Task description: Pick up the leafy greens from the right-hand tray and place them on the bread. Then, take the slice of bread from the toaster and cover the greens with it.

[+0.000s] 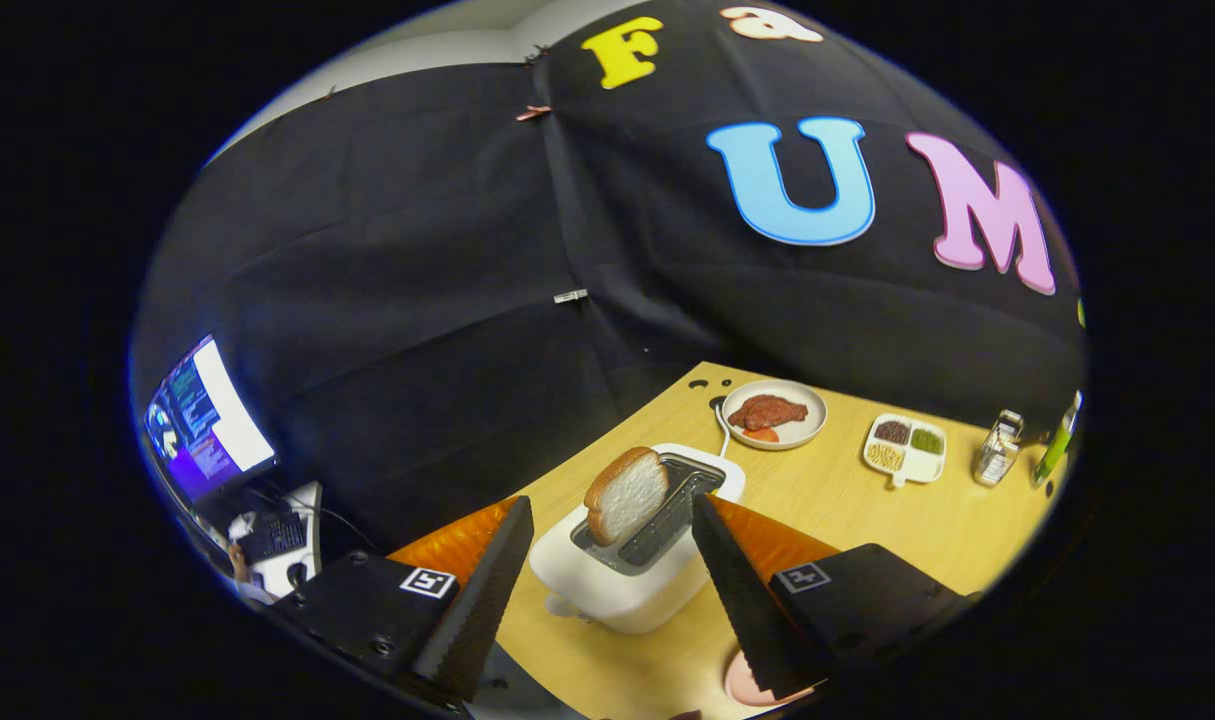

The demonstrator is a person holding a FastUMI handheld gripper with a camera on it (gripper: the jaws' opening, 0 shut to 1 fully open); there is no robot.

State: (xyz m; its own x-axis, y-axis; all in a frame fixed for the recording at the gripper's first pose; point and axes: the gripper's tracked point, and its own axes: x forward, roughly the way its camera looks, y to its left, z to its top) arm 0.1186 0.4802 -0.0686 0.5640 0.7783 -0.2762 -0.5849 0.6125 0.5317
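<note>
Gripper (612, 510) wide open, empty; bread slice (626, 494) upright in toaster (632, 580) between fingers, untouched.

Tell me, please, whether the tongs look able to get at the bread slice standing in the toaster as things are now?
Probably yes. The tongs are open, and the bread slice stands out of the toaster just ahead, between the fingers, with nothing in between.

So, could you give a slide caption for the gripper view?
Open gripper approaching the bread slice standing in the white toaster on a wooden table.
</note>
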